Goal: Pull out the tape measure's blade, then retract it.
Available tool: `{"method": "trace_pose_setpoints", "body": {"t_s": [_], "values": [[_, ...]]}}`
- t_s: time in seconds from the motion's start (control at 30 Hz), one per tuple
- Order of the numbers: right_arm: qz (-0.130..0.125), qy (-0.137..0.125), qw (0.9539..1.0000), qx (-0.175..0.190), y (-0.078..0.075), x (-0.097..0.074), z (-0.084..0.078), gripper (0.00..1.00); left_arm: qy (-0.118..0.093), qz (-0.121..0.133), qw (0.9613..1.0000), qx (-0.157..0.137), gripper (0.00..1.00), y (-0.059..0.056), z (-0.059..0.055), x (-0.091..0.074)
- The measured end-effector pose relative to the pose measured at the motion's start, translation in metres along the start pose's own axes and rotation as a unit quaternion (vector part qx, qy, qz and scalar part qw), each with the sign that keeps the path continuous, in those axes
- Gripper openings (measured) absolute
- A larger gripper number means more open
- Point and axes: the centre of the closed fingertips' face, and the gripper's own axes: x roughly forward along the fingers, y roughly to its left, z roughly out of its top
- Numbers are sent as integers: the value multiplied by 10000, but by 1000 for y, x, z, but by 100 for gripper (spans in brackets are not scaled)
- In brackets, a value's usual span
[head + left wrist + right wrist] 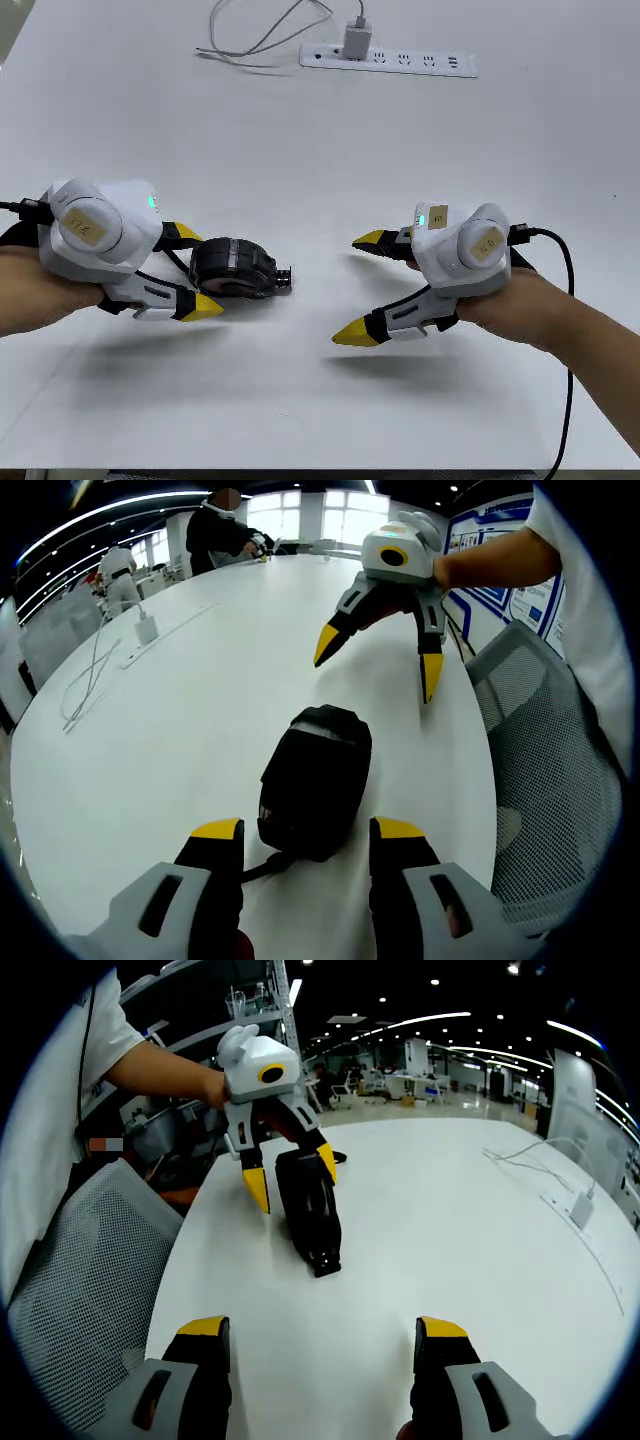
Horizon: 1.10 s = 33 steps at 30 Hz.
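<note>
A black tape measure lies on the white table, its blade hook end pointing right and the blade not drawn out. My left gripper is open, its yellow fingertips either side of the case's rear end without clamping it. In the left gripper view the tape measure sits just ahead of the open left gripper. My right gripper stands open a short way to the right, with nothing between its fingers. From the right gripper view, the tape measure lies beyond the right gripper, with the left gripper around it.
A white power strip with a plugged charger and a looped cable lies at the table's far edge. A grey mesh chair stands beside the table. People are at the table's far end.
</note>
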Motion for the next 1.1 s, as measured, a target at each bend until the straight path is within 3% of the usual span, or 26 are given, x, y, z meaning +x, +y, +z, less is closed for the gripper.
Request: {"method": "trace_pose_setpoints", "body": {"t_s": [0.23, 0.5, 0.83, 0.93, 1.1], "values": [[16, -32, 10000, -32, -1, 3, 3, 72, 98, -47, 9999, 133, 34, 1, -1, 3], [64, -42, 10000, -60, -1, 8, 4, 67, 103, -34, 9998, 174, 29, 4, -2, 4], [43, -152, 9998, -72, -4, 13, 10, 61, 148, -71, 9994, 305, 27, 4, -2, 5], [-151, -174, 9996, -176, -13, 15, 13, 59, 140, -78, 9994, 301, 27, 4, -3, 5], [-114, -174, 9996, -189, -15, 21, 14, 57, 137, -60, 9994, 312, 27, 5, -3, 5]]}}
